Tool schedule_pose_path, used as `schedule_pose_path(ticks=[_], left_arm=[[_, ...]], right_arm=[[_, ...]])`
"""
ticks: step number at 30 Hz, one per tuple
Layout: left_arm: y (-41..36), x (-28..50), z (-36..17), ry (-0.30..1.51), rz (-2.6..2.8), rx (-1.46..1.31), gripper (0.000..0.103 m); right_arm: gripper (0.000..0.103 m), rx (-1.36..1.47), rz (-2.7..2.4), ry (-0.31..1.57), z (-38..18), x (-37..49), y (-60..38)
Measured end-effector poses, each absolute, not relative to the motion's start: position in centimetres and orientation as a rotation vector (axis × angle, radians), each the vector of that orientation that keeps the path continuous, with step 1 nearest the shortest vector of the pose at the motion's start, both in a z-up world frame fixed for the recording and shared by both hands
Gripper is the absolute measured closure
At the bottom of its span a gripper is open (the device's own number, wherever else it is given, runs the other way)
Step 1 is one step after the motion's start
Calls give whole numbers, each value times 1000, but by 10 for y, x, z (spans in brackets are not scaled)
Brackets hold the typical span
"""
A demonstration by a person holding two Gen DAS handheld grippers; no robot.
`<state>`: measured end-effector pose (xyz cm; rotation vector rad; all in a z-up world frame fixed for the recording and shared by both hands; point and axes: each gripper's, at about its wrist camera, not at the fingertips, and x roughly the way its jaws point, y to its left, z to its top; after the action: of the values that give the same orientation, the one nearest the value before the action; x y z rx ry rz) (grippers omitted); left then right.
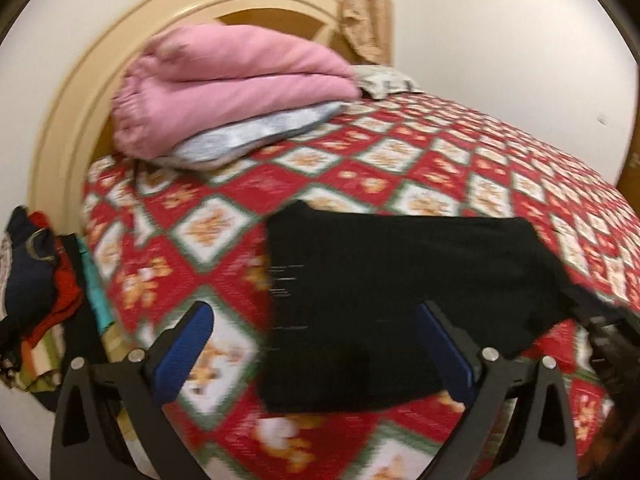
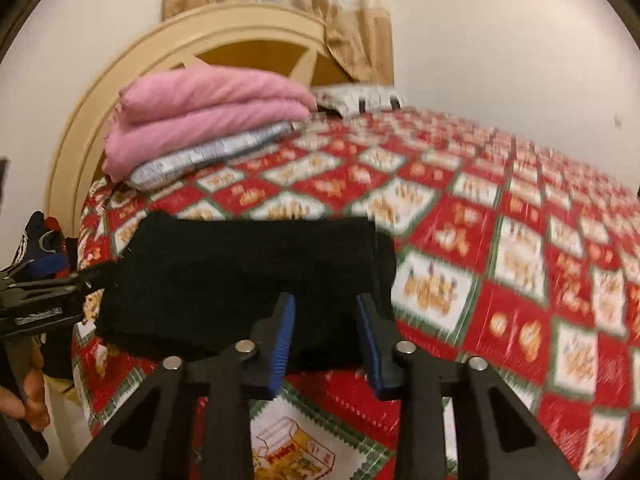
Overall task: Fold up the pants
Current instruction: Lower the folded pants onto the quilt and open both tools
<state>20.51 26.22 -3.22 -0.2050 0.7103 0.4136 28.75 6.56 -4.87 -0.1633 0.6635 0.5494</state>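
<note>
Left claw [image 1: 312, 344] is hanging spread wide, gripping nothing; right claw [image 2: 326, 332] is hanging partly spread, also unloaded; black pants [image 1: 400, 300] are lying folded compactly on the bed [image 1: 520, 168], near both claws; folding appears largely complete.

Both views face headboard [image 1: 60, 128] (close, low).

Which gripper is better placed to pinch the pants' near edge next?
Probably the right gripper: both are open, but its fingers straddle the black pants at the near edge. The left gripper is opened wider.
</note>
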Motion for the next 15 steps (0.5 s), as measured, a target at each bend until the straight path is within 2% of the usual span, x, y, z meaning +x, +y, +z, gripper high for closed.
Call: schedule_pose_path(ticks=[4, 6, 11, 15], left_arm=[[240, 216, -35, 691, 366, -158, 2], [237, 223, -44, 719, 358, -155, 8], [249, 229, -74, 818, 354, -240, 8], [248, 225, -79, 801, 340, -254, 7]], right_arm=[[72, -147, 538, 740, -70, 300, 59], [72, -173, 532, 733, -71, 297, 60], [72, -194, 521, 701, -79, 292, 63], [72, -185, 526, 699, -78, 294, 62]])
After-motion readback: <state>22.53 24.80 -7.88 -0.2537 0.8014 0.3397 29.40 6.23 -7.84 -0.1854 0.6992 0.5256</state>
